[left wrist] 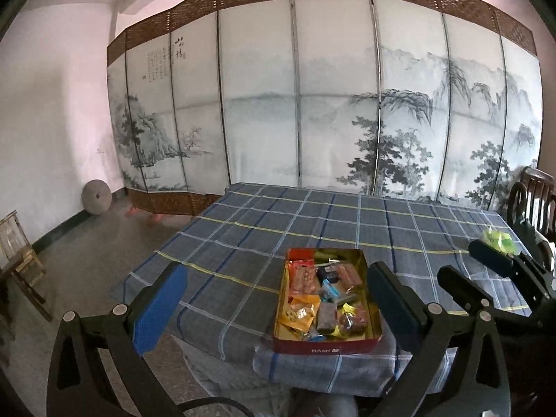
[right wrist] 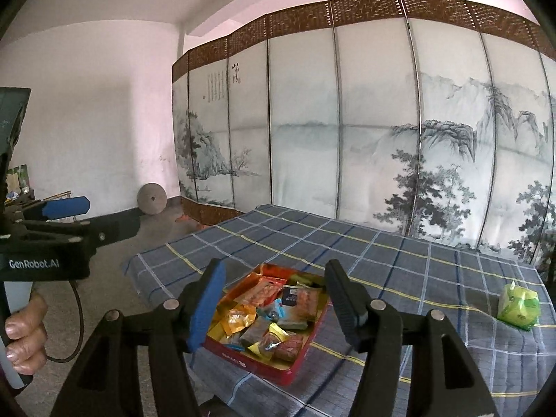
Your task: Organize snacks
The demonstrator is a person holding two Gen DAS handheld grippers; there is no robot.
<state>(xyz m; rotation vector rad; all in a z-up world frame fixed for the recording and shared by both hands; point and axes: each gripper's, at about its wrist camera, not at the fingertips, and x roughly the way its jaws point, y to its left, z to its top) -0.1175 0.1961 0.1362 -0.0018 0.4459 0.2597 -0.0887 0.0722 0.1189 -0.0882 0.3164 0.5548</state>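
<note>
— Snacks [right wrist: 267, 316] mostly sit in the red tin [left wrist: 323, 345], which lies at the near edge of the checked tablecloth [left wrist: 347, 222]. Do you see the grippers?

— Yes. Start with the left gripper [left wrist: 274, 309]: its jaws stand wide apart with nothing between them, hanging above and just short of the tin. The right gripper [right wrist: 274, 309] is about half open, also empty, on the near side of the tin too.

— So what is the step, would you say?

— I'd guess the green packet [right wrist: 517, 307] is the last one out. It lies well away from the tin, off to the tin's right. The right gripper is the closer one. I'd come down over the packet squarely, pinch it across its narrow width, lift clear, then lower it into a gap in the tin instead of dropping it on the pile.

— Which way does the tin lie?

— Its long axis runs from the near edge of the cloth toward the painted screen [left wrist: 330, 104] behind, a short end with white lettering facing us. How the green packet is turned, I cannot tell; it looks crumpled.

— Anything to watch?

— The tin sits near the cloth's edge, so a nudge could shove it off.
</note>
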